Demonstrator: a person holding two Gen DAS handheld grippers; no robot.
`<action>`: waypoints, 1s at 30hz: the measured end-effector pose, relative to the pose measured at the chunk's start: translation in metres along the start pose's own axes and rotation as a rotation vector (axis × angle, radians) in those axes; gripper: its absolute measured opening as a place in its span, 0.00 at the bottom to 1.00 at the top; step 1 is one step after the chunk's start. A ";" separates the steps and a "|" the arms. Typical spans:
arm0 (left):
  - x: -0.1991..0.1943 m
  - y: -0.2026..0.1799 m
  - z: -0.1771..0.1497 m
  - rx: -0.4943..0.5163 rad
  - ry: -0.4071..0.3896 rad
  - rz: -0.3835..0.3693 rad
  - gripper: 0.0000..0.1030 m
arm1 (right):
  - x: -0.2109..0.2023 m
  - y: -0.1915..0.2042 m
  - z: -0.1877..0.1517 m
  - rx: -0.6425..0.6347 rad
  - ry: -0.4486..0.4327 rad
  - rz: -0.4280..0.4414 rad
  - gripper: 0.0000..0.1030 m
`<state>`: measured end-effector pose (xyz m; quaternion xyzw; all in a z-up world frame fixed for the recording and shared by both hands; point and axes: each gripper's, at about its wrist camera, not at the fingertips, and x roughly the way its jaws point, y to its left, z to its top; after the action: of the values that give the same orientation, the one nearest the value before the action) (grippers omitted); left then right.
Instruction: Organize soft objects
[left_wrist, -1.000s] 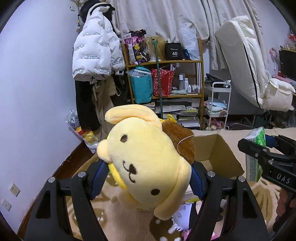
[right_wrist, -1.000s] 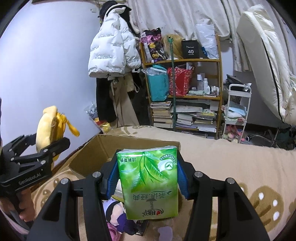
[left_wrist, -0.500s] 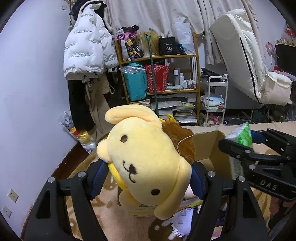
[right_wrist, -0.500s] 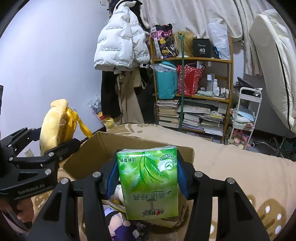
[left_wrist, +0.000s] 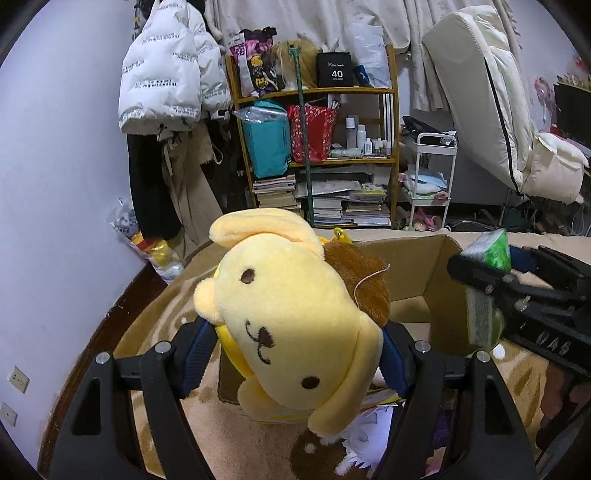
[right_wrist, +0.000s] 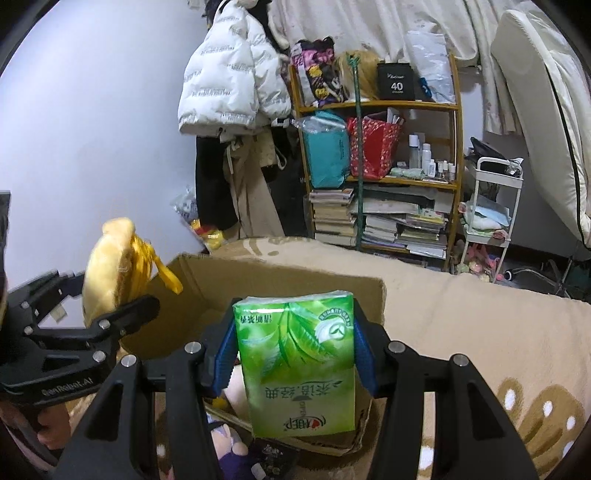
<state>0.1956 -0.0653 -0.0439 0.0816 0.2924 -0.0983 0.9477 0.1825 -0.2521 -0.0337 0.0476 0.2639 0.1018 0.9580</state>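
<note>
My left gripper (left_wrist: 291, 350) is shut on a yellow dog plush with a brown cap (left_wrist: 291, 314) and holds it over the near edge of an open cardboard box (left_wrist: 413, 280). The plush also shows in the right wrist view (right_wrist: 110, 273), at the left. My right gripper (right_wrist: 295, 347) is shut on a green tissue pack (right_wrist: 299, 365) and holds it above the same box (right_wrist: 280, 280). The pack shows at the right of the left wrist view (left_wrist: 487, 288). The box interior is mostly hidden by the held items.
The box sits on a beige patterned blanket (right_wrist: 480, 332). More soft toys (right_wrist: 229, 446) lie by its near side. A wooden shelf with books and bags (left_wrist: 325, 155), a white jacket (left_wrist: 166, 74), a white cart (right_wrist: 491, 210) and a folded mattress (left_wrist: 491, 99) stand behind.
Both grippers have moved forward toward the box with their loads still held. The box now looks larger and sits right under both held items.
</note>
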 end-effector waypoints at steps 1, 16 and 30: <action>0.002 0.000 -0.001 -0.003 0.004 0.001 0.73 | -0.003 -0.001 0.001 0.012 -0.020 0.002 0.55; 0.017 0.007 -0.010 -0.040 0.074 -0.006 0.75 | 0.013 0.002 -0.008 -0.014 0.028 -0.013 0.55; 0.018 0.009 -0.013 -0.065 0.106 0.008 0.87 | 0.010 -0.004 -0.013 0.035 0.086 -0.018 0.63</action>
<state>0.2057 -0.0562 -0.0636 0.0570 0.3449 -0.0803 0.9335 0.1850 -0.2529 -0.0507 0.0575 0.3069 0.0903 0.9457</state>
